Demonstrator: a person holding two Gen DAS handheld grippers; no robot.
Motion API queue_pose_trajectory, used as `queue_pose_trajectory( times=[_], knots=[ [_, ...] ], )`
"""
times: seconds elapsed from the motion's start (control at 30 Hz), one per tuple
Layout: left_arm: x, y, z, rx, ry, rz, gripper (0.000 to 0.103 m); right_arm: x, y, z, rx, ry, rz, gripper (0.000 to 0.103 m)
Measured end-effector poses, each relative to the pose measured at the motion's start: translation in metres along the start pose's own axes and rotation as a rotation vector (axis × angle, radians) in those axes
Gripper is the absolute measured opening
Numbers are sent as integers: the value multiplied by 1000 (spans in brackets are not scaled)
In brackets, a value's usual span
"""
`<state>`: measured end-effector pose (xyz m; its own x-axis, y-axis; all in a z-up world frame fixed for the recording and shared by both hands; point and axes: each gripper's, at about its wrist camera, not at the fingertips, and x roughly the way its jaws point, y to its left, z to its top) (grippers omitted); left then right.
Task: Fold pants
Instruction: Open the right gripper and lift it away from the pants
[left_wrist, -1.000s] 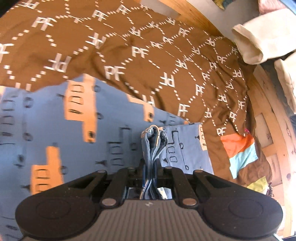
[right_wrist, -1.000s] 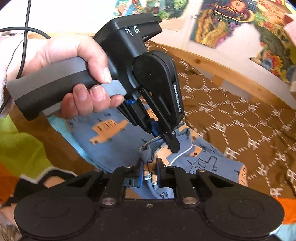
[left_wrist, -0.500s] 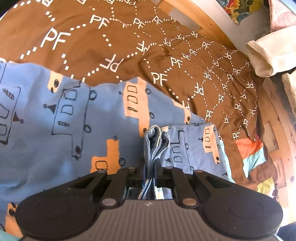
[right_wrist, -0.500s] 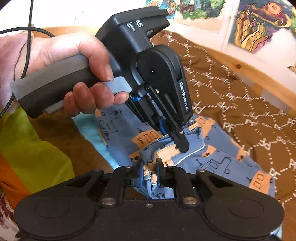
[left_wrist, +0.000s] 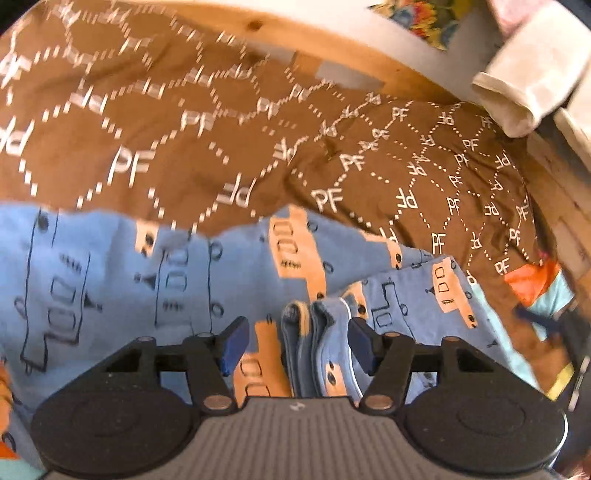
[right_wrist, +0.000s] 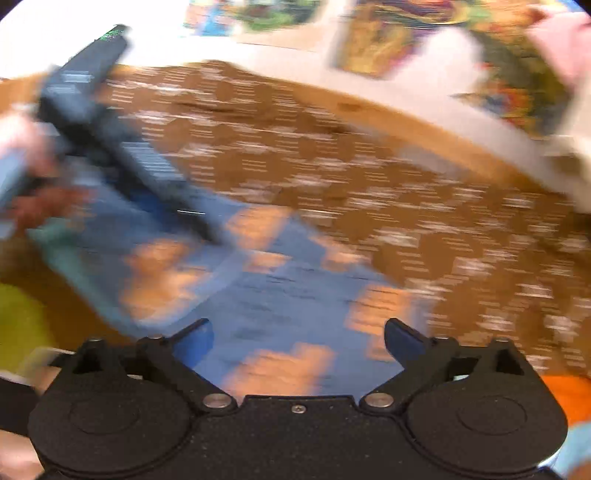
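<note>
Left wrist view: my left tongs (left_wrist: 295, 341) are opening, blue pads apart, and the bunched edge of the light blue cotton pants with orange vehicle prints (left_wrist: 110, 273) stands loose between them, neither pad pressing it. The pants lie spread on the brown bedspread with white dotted hexagons (left_wrist: 369, 155).

Right wrist view, heavily blurred: my right tongs (right_wrist: 299, 341) are opening wide with nothing between them, above the pants (right_wrist: 273, 295). The left tongs (right_wrist: 147, 166) reach over the pants at upper left.

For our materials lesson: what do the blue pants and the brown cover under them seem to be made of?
Blue pants: soft knit fabric, probably cotton jersey, matte; the bunched edge droops in limp folds.
Brown cover: woven cloth, likely cotton, matte; creases, with a flat white printed pattern.
</note>
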<state>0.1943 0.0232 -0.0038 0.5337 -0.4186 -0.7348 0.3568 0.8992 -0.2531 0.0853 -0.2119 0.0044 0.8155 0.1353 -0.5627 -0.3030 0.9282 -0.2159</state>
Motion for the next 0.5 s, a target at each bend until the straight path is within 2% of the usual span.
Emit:
queue_pose_trajectory(
  times=[0.07,0.13,0.2,0.27,0.4,0.5],
  knots=[
    [6,-6,-5,23,-26,46,74,9,-15,-3,-2,46,-147,102],
    [15,-11,-11,50,-10,112,73,23,-27,-10,-6,108,-259,102],
    [21,-16,-19,115,0,170,71,30,-35,-21,-26,146,-290,102],
    [20,-24,-23,188,1,222,71,27,-38,-29,-46,128,-299,102],
    [16,-21,-20,150,5,224,72,20,-50,-34,-86,104,-301,102],
    [7,-22,-19,139,-52,229,77,23,-59,-21,-161,49,-346,102]
  ],
)
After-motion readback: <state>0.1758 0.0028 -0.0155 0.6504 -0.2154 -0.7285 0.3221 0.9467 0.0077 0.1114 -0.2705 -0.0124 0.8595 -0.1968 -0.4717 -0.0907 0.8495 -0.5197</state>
